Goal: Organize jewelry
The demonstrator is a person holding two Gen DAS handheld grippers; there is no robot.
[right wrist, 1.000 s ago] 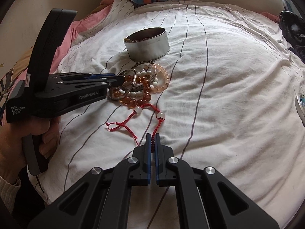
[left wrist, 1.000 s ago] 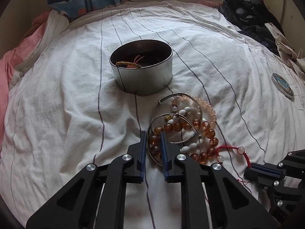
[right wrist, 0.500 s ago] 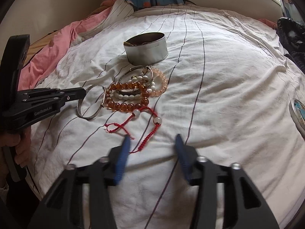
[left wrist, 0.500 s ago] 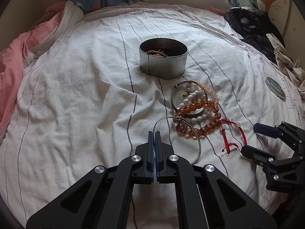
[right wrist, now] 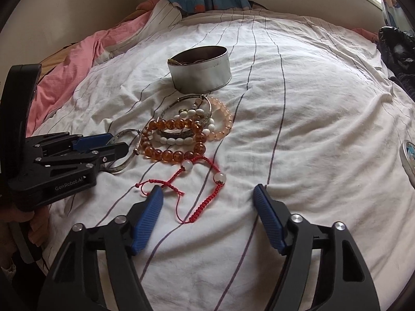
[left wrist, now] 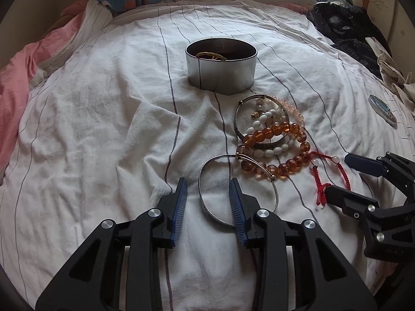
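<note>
Creased cotton-like sheet (left wrist: 109, 119), shiny metal tin (left wrist: 221, 71), glossy amber beads (left wrist: 275, 129), polished silver bangle (left wrist: 207, 207).

On the bed sheet (left wrist: 103, 129) a round tin (left wrist: 221, 66) stands toward the far side, with some jewelry lying inside it. Just in front of the tin, slightly to its right in the left wrist view, lies a heap of bracelets: a metal bangle (left wrist: 259, 140) with a bead bracelet (left wrist: 275, 153) lying across it. Nearer to the camera a thin bangle (left wrist: 205, 202) lies flat, touching the heap; one part of it is between the jaws of the left hand-held gripper (left wrist: 208, 204). To the right of the heap lies a cord bracelet (right wrist: 205, 197), between the jaws of the right hand-held gripper (right wrist: 207, 212). A small round tin lid (left wrist: 382, 108) lies well apart, at the right edge.
</note>
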